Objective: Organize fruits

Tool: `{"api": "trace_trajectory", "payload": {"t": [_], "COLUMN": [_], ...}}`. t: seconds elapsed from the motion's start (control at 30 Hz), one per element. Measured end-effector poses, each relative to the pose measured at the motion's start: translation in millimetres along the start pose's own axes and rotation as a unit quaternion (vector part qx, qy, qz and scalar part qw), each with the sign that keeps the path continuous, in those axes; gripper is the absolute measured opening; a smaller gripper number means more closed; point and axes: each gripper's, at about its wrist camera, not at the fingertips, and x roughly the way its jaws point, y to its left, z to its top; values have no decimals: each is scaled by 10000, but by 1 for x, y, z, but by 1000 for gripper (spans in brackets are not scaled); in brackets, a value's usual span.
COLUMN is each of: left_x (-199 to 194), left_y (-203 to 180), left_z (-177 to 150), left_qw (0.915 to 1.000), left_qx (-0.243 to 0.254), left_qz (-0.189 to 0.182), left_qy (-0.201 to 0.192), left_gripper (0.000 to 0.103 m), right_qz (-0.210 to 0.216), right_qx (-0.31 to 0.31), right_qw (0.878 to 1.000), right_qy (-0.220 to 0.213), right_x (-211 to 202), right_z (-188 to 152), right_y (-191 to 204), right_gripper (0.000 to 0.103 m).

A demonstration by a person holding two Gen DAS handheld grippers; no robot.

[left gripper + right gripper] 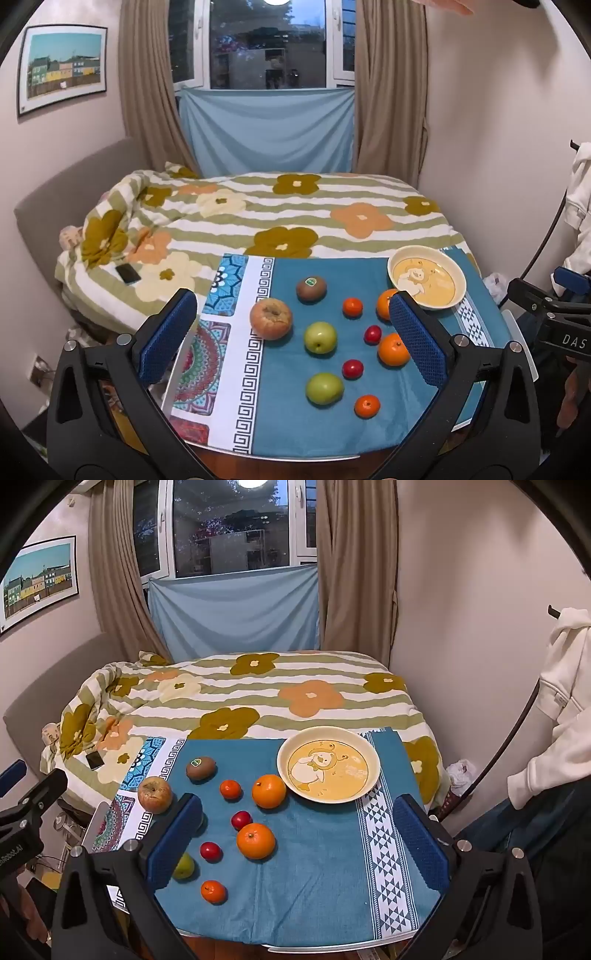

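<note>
both my jaws wide open, holding nothing, above the bench point(325, 897). fruit loose on the blue cloth: apple point(270, 318), kiwi point(311, 289), oranges, beside the empty bowl point(328, 764).

Fruit's all loose on the blue cloth point(317, 867), none in the bowl point(328, 764) yet, which sits empty at 1 o'clock. Kiwi point(200, 768) and wrinkly apple point(155, 794) at 10, two oranges point(269, 791) mid-cloth, green apples point(320, 337) at 8.
</note>
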Motion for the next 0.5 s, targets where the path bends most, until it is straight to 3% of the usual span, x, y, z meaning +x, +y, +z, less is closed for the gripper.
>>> {"api": "trace_trajectory", "payload": {"t": [0.5], "left_x": [-3], "left_y": [1], "left_z": [1], "left_qw": [10000], "left_qx": [-29], "left_qz": [-31], "left_qy": [9], "left_gripper": [103], "right_qz": [-8], "right_qx": [-9], "right_qw": [10000], "right_qy": [4], "right_x": [-2], "right_z": [-1], "right_y": [2], "right_gripper": [103]}}
